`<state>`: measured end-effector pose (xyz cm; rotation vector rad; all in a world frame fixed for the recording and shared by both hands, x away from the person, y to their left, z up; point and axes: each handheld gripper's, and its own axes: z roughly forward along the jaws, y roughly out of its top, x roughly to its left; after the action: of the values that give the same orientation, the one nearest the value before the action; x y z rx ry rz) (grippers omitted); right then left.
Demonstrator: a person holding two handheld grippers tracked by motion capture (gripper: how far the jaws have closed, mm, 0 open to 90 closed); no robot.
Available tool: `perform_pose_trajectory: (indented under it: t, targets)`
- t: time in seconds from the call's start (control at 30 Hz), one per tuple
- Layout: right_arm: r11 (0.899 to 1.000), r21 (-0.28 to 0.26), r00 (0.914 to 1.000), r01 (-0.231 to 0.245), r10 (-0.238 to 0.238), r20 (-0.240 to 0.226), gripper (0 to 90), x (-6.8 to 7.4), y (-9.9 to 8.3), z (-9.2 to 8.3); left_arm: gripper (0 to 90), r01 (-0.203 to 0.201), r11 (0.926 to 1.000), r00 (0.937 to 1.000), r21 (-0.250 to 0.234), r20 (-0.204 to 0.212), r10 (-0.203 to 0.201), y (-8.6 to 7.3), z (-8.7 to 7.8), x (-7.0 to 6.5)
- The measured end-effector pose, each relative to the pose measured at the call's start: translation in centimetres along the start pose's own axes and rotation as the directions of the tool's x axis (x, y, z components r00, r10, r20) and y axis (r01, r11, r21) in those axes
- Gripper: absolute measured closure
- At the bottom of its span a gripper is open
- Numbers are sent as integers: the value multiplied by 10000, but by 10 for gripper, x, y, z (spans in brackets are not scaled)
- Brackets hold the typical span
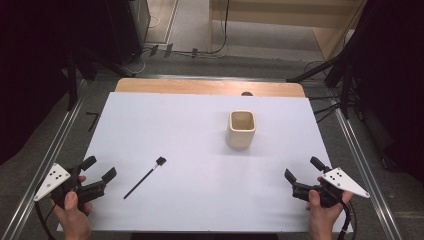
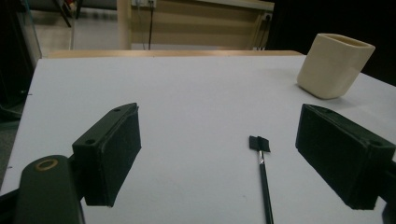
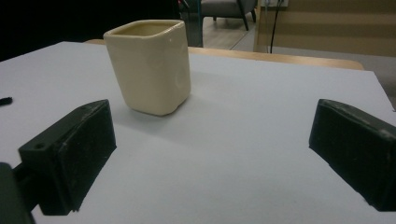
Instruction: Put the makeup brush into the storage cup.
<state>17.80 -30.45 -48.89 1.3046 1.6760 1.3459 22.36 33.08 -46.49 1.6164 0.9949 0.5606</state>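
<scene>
A cream square cup [image 1: 241,128] stands upright right of the white sheet's middle; it also shows in the left gripper view [image 2: 334,64] and close up in the right gripper view [image 3: 149,65]. A thin black brush [image 1: 145,177] lies flat on the sheet at front left, its flat head pointing away [image 2: 259,143]. My left gripper [image 1: 98,168] is held at the front left corner, open, with nothing between its jaws [image 2: 224,158]. My right gripper [image 1: 303,169] is held at the front right, open and empty [image 3: 219,158], aimed toward the cup.
The white sheet [image 1: 200,135] covers a wooden table whose bare edge [image 1: 210,86] shows at the back. Metal rails [image 1: 65,130] run along both sides. Cables and dark stands [image 1: 345,75] sit on the floor beyond.
</scene>
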Motion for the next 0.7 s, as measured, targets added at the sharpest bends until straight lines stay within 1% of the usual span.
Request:
perform_pose_trajectory:
  t: [0.07, 0.1, 0.13, 0.23, 0.3, 0.33, 0.4, 0.43, 0.47, 0.53, 0.57, 0.6, 0.7]
  targets:
    - [10000, 22, 10000, 20, -20, -51, 19, 0, 0, 0, 146, -148, 9998, 9999, 157, 15, 148, 3, 1, -3]
    - [10000, 22, 10000, 20, -20, -51, 19, 0, 0, 0, 148, -148, 9998, 9999, 157, 15, 148, 3, 1, -3]
    - [10000, 50, 10000, 20, -20, 4, 25, 0, -1, 0, 149, -286, 9993, 9995, 255, 105, 283, 7, 3, -7]
    - [10000, 60, 10000, 4, -4, 27, 42, 0, -1, 0, 154, -373, 9986, 9989, 378, 314, 361, 14, 6, -11]
    - [10000, 21, 10000, 9, -9, 52, 47, 0, -1, 0, 156, -512, 9967, 9981, 624, 361, 490, 20, 10, -12]
    - [10000, 4, 10000, 12, -12, 41, 50, 0, -1, 0, 157, -454, 9961, 9985, 760, 349, 429, 23, 13, -12]
    - [10000, 37, 9999, 65, -65, 77, 54, 1, -1, 1, 177, -362, 9948, 9983, 954, 489, 317, 28, 17, -13]
    - [10000, 52, 9999, 73, -74, 86, 57, 1, -1, 2, 193, -362, 9948, 9983, 954, 489, 317, 28, 17, -13]
    - [10000, 70, 9999, 69, -70, 76, 59, 1, -1, 2, 198, -449, 9903, 9975, 1313, 601, 373, 32, 24, -15]
    - [9999, 134, 9999, 84, -84, 63, 61, 1, -2, 3, 202, -609, 9840, 9942, 1673, 974, 450, 34, 31, -17]
    - [9999, 134, 9999, 84, -84, 63, 61, 1, -2, 3, 202, -609, 9840, 9942, 1673, 974, 450, 34, 31, -17]
    - [9998, 200, 10000, 98, -98, 18, 66, 1, -3, 4, 201, -823, 9701, 9921, 2282, 1113, 580, 38, 40, -20]
    - [9996, 270, 10000, 90, -90, -5, 68, 1, -3, 6, 204, -953, 9477, 9903, 3046, 1257, 592, 42, 53, -24]
